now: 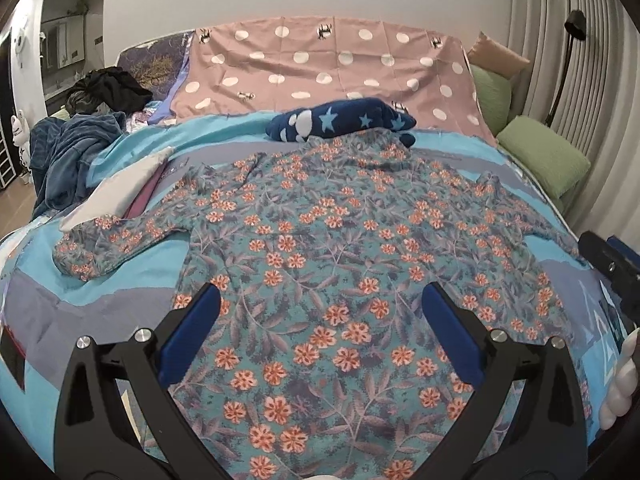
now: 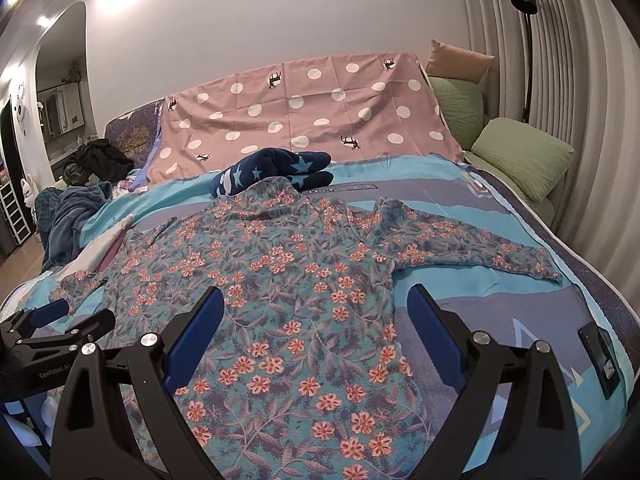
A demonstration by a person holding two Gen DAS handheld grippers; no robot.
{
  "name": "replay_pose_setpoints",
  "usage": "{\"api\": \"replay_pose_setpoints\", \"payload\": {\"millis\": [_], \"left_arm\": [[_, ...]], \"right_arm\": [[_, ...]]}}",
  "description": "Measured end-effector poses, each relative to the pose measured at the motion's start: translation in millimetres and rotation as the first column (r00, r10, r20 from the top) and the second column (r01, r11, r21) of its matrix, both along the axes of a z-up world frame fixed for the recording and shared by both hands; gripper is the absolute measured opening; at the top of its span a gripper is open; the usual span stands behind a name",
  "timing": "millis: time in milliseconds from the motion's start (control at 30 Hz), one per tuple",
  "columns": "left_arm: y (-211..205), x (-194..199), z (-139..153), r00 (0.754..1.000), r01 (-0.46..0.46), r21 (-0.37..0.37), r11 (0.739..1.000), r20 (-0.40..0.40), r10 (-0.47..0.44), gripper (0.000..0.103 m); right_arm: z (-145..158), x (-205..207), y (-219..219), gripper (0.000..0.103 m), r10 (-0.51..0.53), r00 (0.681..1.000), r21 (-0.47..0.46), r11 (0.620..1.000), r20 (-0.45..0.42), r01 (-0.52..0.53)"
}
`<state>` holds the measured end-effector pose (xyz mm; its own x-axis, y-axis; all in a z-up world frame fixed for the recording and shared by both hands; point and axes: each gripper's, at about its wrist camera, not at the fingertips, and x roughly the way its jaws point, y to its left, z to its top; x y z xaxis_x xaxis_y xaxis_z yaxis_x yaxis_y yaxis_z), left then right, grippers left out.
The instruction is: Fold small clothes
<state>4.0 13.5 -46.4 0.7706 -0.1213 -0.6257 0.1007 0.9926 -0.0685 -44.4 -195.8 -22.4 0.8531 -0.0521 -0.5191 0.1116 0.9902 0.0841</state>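
A teal long-sleeved shirt with orange flowers (image 1: 320, 248) lies spread flat on the bed, both sleeves stretched out sideways; it also shows in the right wrist view (image 2: 288, 280). My left gripper (image 1: 320, 300) is open and empty, held above the shirt's lower left part. My right gripper (image 2: 316, 304) is open and empty above the shirt's lower right edge. The left gripper shows at the left edge of the right wrist view (image 2: 60, 320), and the right gripper's body at the right edge of the left wrist view (image 1: 612, 268).
A navy star-patterned garment (image 1: 340, 122) lies beyond the shirt's collar. A pink polka-dot sheet (image 1: 320, 64) covers the headboard. Green pillows (image 1: 544, 156) sit at the right, dark clothes (image 1: 108, 88) and a blue blanket (image 1: 68, 156) at the left. A black phone (image 2: 602, 356) lies at the right.
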Motion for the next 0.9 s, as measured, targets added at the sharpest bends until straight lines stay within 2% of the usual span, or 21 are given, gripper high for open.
{"api": "replay_pose_setpoints", "payload": {"millis": [200,900], "left_arm": [[2,1,-2,1.0,-0.011,0.007,1.0,0.01,0.011,0.101],[8,7,-14,0.999,-0.032,0.027,0.999,-0.037,0.033,0.101]], "right_arm": [[-3,2,0,0.094,-0.002,1.0,0.003,1.0,-0.011,0.002],[-5,5,7,0.094,0.013,0.999,-0.012,1.0,-0.03,-0.014]]}}
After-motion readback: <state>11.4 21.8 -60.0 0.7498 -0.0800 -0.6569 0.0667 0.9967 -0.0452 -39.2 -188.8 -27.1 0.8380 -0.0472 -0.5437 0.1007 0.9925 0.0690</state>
